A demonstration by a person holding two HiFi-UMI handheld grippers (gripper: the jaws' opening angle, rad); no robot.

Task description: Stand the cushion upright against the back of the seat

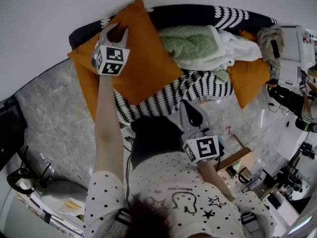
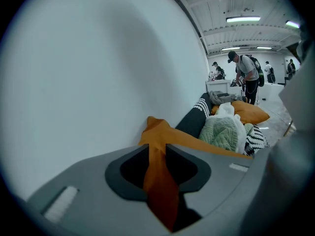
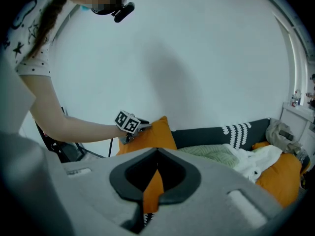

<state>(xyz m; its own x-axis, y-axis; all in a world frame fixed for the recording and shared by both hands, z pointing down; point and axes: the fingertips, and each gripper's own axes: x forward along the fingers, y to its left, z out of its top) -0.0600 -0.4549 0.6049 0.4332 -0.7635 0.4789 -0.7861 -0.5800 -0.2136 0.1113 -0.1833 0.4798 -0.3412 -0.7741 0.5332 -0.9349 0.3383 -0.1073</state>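
my left gripper [image 1: 118, 32]: jaws parted round cushion [image 1: 143, 68] top edge, seemingly slack | my right gripper [image 1: 190, 111]: closed, empty | withdraw straight, leaving cushion propped at sofa [image 1: 198, 11] back's left end

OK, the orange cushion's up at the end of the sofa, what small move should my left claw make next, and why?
Probably draw the left claw straight back off the cushion. It already looks upright against the sofa back, and the jaws stand slightly apart with just a fold of its edge between them, so it should stay up alone.
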